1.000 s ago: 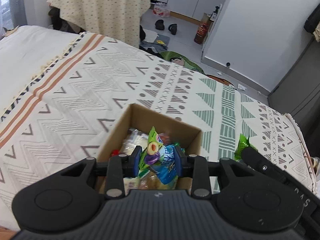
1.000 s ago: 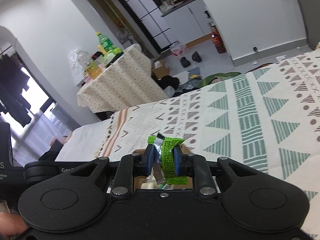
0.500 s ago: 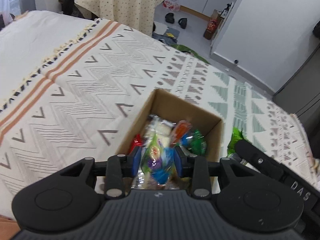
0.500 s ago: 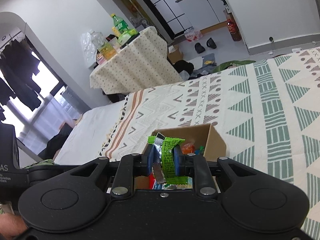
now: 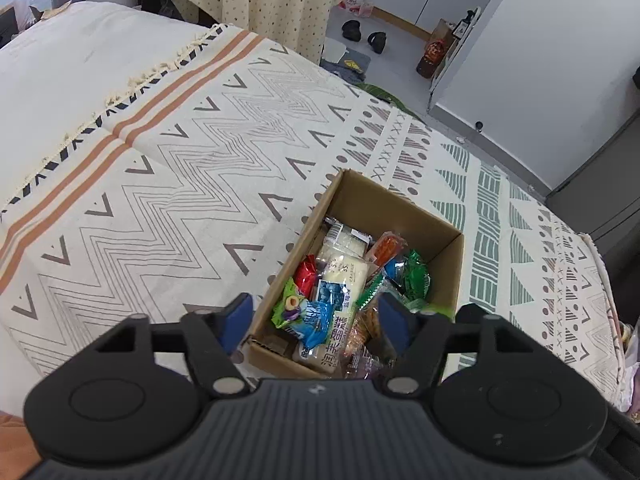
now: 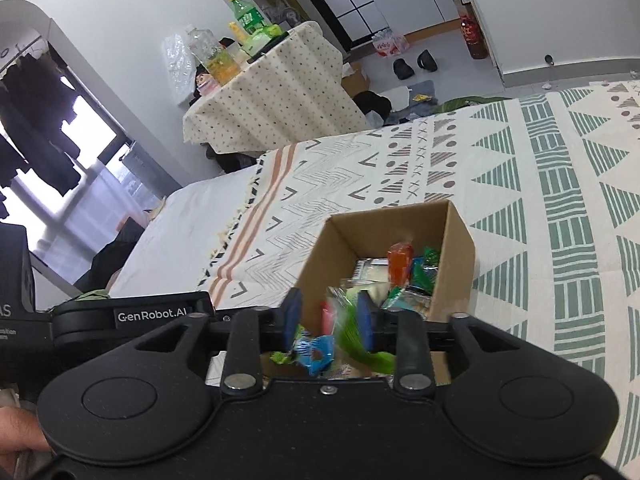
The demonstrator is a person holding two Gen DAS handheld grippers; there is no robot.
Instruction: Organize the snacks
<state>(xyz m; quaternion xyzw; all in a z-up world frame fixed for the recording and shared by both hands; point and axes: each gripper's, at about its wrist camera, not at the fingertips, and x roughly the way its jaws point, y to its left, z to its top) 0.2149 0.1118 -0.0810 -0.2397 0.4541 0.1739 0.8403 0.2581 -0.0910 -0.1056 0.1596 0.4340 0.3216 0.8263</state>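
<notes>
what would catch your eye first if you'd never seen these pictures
The cardboard box on the patterned blanket, heaped with bright snack packets. Above it the left gripper stands open and empty, and a blurred green packet sits between the open fingers of the right gripper.

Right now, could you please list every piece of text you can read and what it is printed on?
"GenRobot.AI": left hand-held gripper body, seen from the right wrist.
"润夫蛋糕", uncertain: white cake packet in the cardboard box.
Other wrappers and bottle labels: too small or blurred.
</notes>
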